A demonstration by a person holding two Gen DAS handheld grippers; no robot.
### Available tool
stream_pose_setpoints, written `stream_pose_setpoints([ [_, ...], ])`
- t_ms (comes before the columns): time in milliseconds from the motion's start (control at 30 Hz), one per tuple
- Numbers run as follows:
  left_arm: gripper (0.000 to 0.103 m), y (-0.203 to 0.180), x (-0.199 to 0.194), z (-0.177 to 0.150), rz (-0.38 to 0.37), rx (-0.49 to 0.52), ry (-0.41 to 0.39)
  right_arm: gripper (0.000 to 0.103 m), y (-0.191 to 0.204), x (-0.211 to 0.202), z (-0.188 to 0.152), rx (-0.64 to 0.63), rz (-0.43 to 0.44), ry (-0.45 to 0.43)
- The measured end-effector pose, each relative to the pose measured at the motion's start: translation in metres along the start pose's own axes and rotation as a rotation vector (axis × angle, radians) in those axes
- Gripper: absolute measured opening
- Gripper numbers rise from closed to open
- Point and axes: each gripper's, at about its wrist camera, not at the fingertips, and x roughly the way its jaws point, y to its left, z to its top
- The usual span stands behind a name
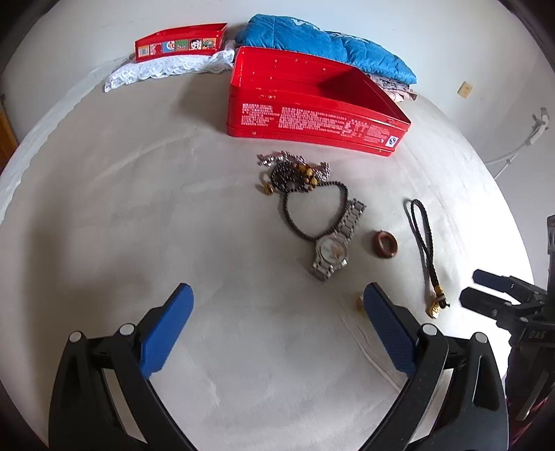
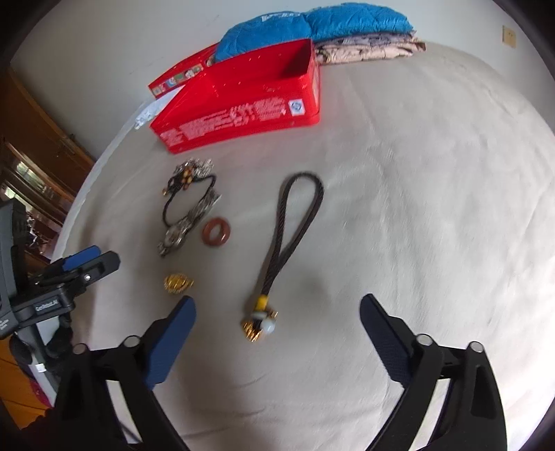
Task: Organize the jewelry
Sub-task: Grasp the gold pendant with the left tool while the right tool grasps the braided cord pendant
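Observation:
Jewelry lies on a cream bedspread before an open red tin (image 1: 312, 104) (image 2: 242, 100). A tangle of beaded bracelets (image 1: 295, 171) (image 2: 189, 175) sits nearest the tin, then a silver watch (image 1: 334, 248) (image 2: 177, 236), a reddish-brown ring (image 1: 384, 244) (image 2: 216, 231) and a dark braided cord (image 1: 421, 236) (image 2: 288, 229) with a gold charm (image 2: 260, 322). A small gold piece (image 2: 177, 283) lies apart. My left gripper (image 1: 277, 301) is open above bare bedspread, short of the watch. My right gripper (image 2: 277, 312) is open, its fingers either side of the cord's charm end without touching.
The tin's red lid (image 1: 180, 43) rests on white lace (image 1: 166, 69) at the back left. Folded blue bedding (image 1: 326, 45) (image 2: 312, 27) and patterned cloth (image 2: 367, 48) lie behind the tin. A wooden cabinet (image 2: 38, 145) stands off the bed's left side.

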Motion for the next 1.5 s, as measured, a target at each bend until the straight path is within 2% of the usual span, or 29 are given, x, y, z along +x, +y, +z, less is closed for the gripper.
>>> stream_pose_setpoints([
  [67, 0.098, -0.002, 0.0, -0.004, -0.006, -0.006, 0.007, 0.078, 0.002, 0.004, -0.002, -0.001, 0.003, 0.018],
  [133, 0.098, -0.006, 0.001, -0.006, -0.012, -0.001, 0.019, 0.064, 0.002, 0.008, -0.004, 0.002, 0.005, 0.035],
  [200, 0.098, -0.01, 0.001, -0.009, -0.019, 0.007, 0.028, 0.054, 0.004, 0.013, -0.006, 0.003, 0.02, 0.053],
  [367, 0.098, -0.014, -0.002, -0.011, -0.029, -0.003, 0.028, 0.04, 0.009, 0.024, -0.006, -0.013, 0.022, 0.077],
  [467, 0.098, -0.018, -0.002, -0.01, -0.037, -0.003, 0.033, 0.033, 0.014, 0.028, -0.005, -0.036, -0.009, 0.077],
  [533, 0.098, -0.021, -0.001, -0.01, -0.049, 0.002, 0.043, 0.018, 0.014, 0.029, -0.004, -0.05, -0.018, 0.079],
  [833, 0.095, -0.045, 0.016, -0.005, -0.106, 0.02, 0.114, 0.016, 0.005, 0.022, -0.007, -0.049, -0.008, 0.062],
  [867, 0.087, -0.048, 0.019, -0.005, -0.105, 0.026, 0.121, 0.016, 0.002, 0.022, -0.007, -0.043, -0.008, 0.06],
  [900, 0.075, -0.052, 0.023, -0.004, -0.105, 0.035, 0.139, 0.016, 0.0, 0.021, -0.007, -0.04, -0.007, 0.06],
  [1033, 0.072, -0.064, 0.04, -0.003, -0.133, 0.04, 0.197, 0.016, -0.006, 0.019, -0.009, -0.03, 0.004, 0.061],
  [1233, 0.066, -0.079, 0.052, -0.001, -0.093, 0.066, 0.197, 0.016, -0.009, 0.02, -0.01, -0.03, 0.023, 0.062],
  [1300, 0.056, -0.083, 0.053, 0.0, -0.084, 0.076, 0.2, 0.016, -0.009, 0.021, -0.009, -0.029, 0.029, 0.064],
  [1433, 0.041, -0.086, 0.053, -0.001, -0.075, 0.082, 0.21, 0.016, -0.01, 0.021, -0.008, -0.033, 0.036, 0.064],
  [1500, 0.029, -0.088, 0.055, 0.0, -0.061, 0.087, 0.21, 0.016, -0.012, 0.021, -0.008, -0.033, 0.04, 0.064],
])
